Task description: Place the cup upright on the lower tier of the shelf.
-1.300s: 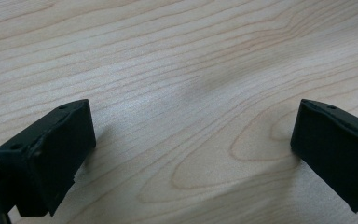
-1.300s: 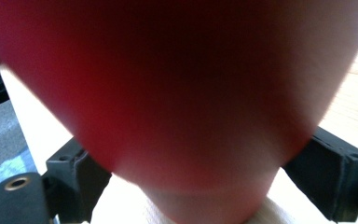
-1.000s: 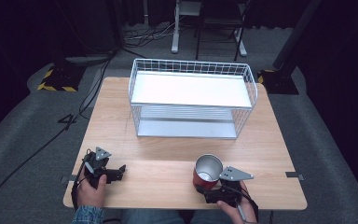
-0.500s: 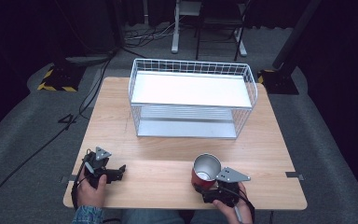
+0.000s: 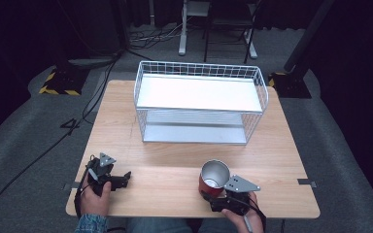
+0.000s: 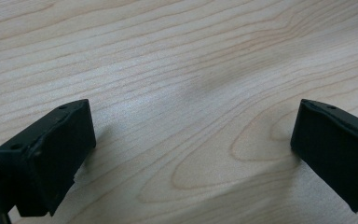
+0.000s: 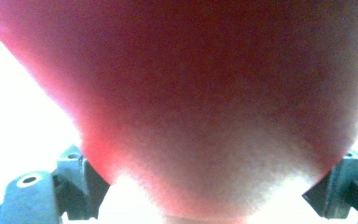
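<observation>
Gripping the red cup (image 5: 214,177) w/ our right gripper (image 5: 212,195), jaws snug on its sides; silver inside, open top, upright at table (image 5: 175,174) front edge. Left gripper (image 5: 124,177) gapes wide, empty, resting on wood.

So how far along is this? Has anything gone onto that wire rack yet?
Nothing is on the wire rack so far; both of its shelves look bare. In hand: the right gripper is closed around a red cup at the table's near edge. The left gripper rests open on the wood, holding nothing. If the cup is meant for the rack, that move is yet to come.
</observation>
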Available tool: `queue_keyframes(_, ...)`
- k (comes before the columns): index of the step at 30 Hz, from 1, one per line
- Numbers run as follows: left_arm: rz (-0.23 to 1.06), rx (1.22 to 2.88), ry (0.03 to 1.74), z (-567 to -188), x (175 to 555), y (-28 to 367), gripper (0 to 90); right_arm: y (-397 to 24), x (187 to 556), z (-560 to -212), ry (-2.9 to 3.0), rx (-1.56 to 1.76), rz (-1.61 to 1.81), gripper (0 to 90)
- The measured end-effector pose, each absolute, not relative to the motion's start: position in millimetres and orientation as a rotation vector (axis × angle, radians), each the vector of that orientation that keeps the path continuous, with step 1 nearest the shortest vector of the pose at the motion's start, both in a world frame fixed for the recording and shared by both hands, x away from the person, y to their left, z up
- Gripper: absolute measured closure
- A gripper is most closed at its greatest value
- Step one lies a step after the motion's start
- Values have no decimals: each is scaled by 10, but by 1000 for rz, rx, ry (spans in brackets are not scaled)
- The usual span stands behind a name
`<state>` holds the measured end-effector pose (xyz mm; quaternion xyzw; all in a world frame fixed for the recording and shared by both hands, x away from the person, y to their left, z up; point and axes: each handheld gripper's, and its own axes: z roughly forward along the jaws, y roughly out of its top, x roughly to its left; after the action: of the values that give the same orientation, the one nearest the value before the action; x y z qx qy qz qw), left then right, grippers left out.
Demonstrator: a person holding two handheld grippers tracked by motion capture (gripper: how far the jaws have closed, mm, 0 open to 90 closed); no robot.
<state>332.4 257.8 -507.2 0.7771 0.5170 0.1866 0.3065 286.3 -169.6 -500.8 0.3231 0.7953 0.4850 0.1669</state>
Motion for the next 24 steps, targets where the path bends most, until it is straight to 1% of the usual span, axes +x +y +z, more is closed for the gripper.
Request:
queue_keyframes(13, 494, 2057, 1368, -5072, 3324, 2578, 1, -1637, 2906, -4863, 2240, 853, 1392, 169)
queue_keyframes(24, 496, 2050, 1379, -5073, 3311, 2574, 2, -1492, 3084, -4689, 2231, 823, 1395, 169)
